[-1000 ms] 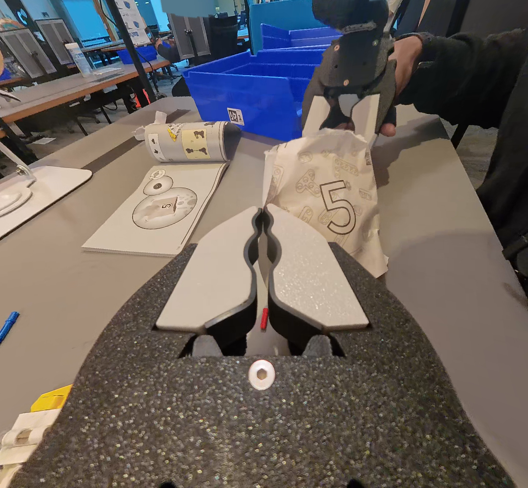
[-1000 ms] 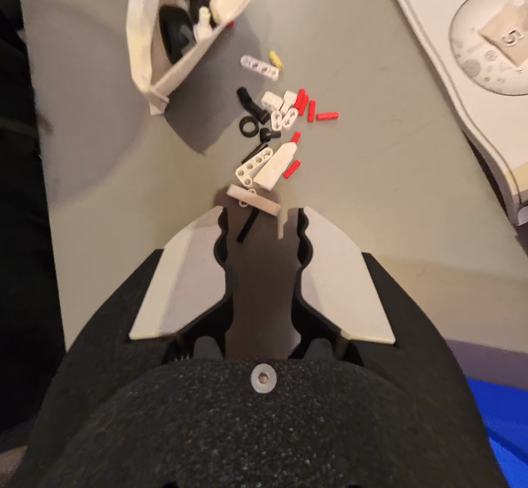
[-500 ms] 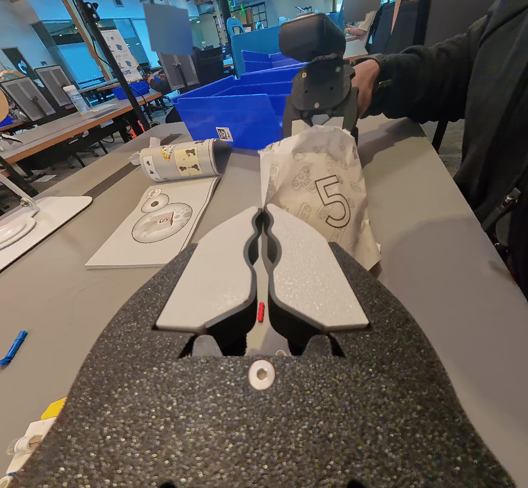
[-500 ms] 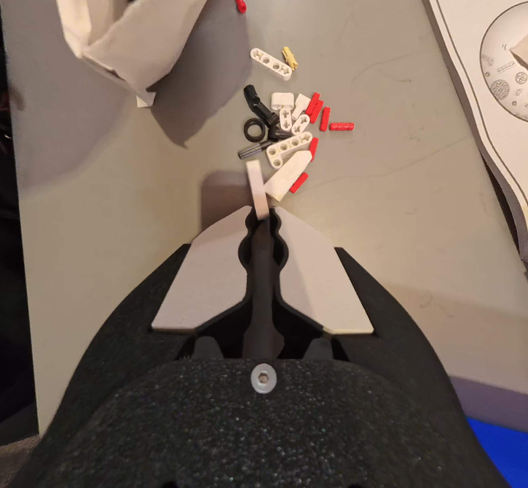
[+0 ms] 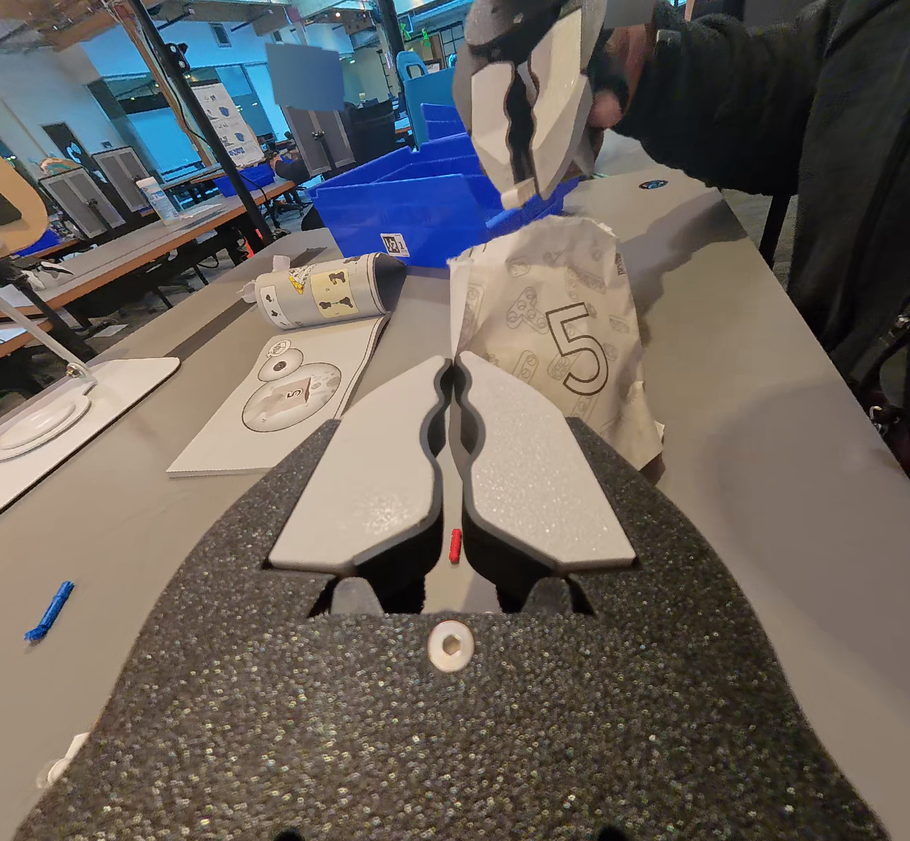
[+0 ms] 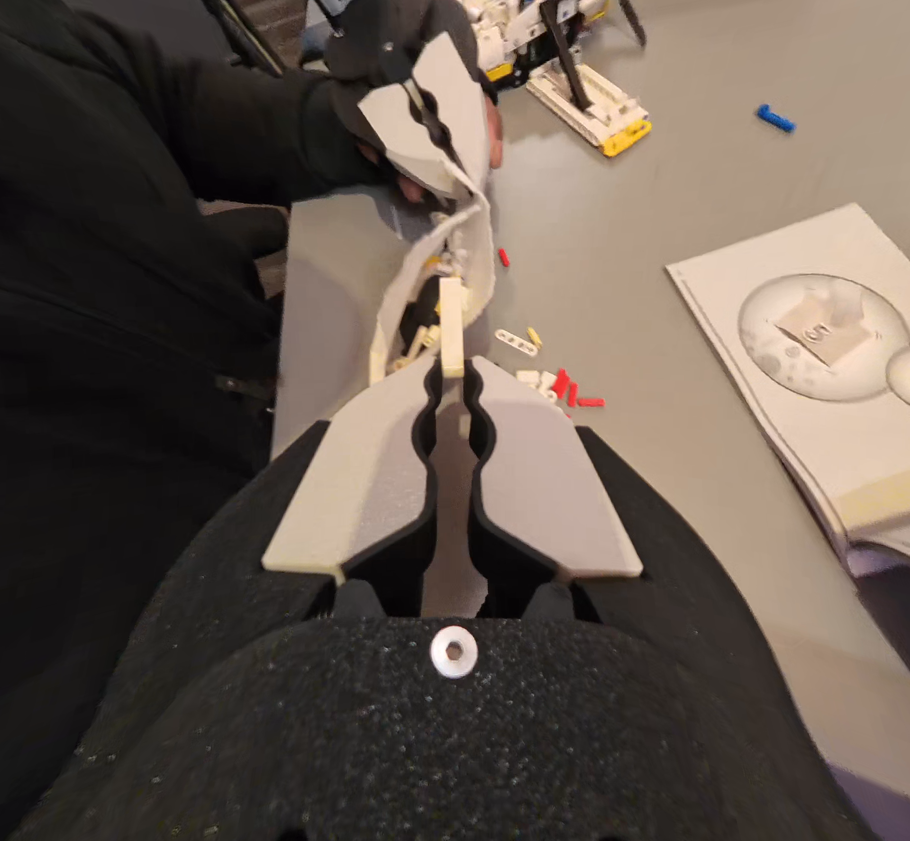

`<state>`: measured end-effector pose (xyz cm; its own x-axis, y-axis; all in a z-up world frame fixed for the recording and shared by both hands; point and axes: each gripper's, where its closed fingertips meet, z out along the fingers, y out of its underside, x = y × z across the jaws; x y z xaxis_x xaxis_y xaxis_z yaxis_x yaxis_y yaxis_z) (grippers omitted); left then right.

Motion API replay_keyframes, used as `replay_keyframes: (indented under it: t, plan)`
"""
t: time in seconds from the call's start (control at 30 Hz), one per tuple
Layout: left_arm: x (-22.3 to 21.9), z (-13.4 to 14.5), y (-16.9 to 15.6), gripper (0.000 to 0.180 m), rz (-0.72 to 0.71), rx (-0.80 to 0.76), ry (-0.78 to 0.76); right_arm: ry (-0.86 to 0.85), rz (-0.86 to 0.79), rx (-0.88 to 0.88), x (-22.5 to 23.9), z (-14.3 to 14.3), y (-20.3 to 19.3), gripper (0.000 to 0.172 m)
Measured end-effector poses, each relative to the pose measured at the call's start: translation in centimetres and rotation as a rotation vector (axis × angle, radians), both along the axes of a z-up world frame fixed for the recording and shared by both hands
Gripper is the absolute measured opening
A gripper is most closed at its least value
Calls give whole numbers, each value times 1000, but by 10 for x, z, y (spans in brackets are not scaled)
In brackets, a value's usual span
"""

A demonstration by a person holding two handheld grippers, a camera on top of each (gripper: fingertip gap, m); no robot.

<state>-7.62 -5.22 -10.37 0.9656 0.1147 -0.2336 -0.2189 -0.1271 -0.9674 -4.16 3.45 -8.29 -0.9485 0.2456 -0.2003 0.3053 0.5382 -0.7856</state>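
My left gripper (image 5: 452,367) is shut on the edge of a white paper bag (image 5: 566,325) that stands on the grey table. The right wrist view shows it (image 6: 455,172) pinching the bag's rim (image 6: 485,246), with the bag open and small pieces inside. My right gripper (image 6: 453,368) is shut on a long white brick piece (image 6: 451,325), held above the bag's mouth. It also shows in the left wrist view (image 5: 524,189), raised over the bag with the white piece (image 5: 512,198) at its tips. Loose red pins (image 6: 571,389) and a white beam (image 6: 517,342) lie beside the bag.
An open instruction booklet (image 5: 276,404) (image 6: 812,349) lies on the table. Blue bins (image 5: 408,212) stand at the far edge. A built white model (image 6: 556,29) stands beyond the bag. A blue piece (image 6: 775,118) lies loose. A person's dark sleeve (image 6: 147,177) is at the left. There is about 11 cm between the tips of the two grippers. The built white model (image 6: 556,29) is closer to my left gripper, around 25 cm from its tips; the right tips are 35 cm off.
My right gripper closed on the white piece lying among the loose parts, lifted it off the table and swung up over the bag. My left gripper kept its hold on the bag.
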Motion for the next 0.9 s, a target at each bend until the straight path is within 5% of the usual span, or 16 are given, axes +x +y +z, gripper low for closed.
replay_keyframes:
  t: [0.2,0.27,0.43,0.67,0.9]
  plan:
    - [3,0,0,0,1,-5,19,-4,64,59,5,-10,-31,16]
    - [4,0,-1,0,0,-7,23,8,28,66,1,-12,-26,32]
    - [6,1,-3,0,-1,-5,29,-8,-168,122,-10,-30,14,32]
    - [7,2,-1,0,-8,-6,24,-92,-322,426,10,-106,63,30]
    - [10,2,-1,0,-9,-6,39,-23,-274,511,11,-115,59,4]
